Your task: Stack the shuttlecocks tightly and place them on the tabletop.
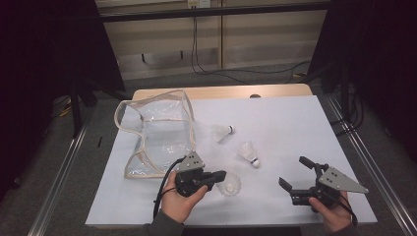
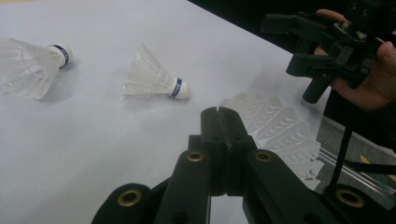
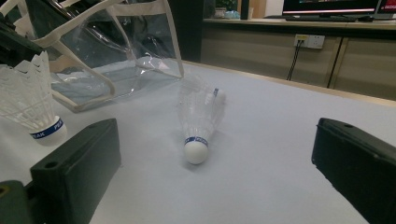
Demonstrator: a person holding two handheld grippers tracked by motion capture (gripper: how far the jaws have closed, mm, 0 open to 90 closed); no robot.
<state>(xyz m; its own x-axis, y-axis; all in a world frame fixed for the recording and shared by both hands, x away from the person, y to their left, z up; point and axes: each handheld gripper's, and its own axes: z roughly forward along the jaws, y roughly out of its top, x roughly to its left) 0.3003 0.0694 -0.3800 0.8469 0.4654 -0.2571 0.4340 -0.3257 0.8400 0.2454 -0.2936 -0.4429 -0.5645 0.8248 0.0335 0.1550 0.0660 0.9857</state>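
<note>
My left gripper is shut on the feather skirt of a white shuttlecock near the table's front. In the left gripper view its jaws meet, and that shuttlecock's feathers fan out behind them to the right. In the right gripper view the held shuttlecock hangs cork down at the left. Two more shuttlecocks lie on the white sheet. My right gripper is open at the front right, with nothing in it. Its jaws frame the nearer loose shuttlecock.
A clear plastic bag with beige trim stands open at the table's left. The white sheet covers the table, with a metal rail along each side. Cables hang at the back wall.
</note>
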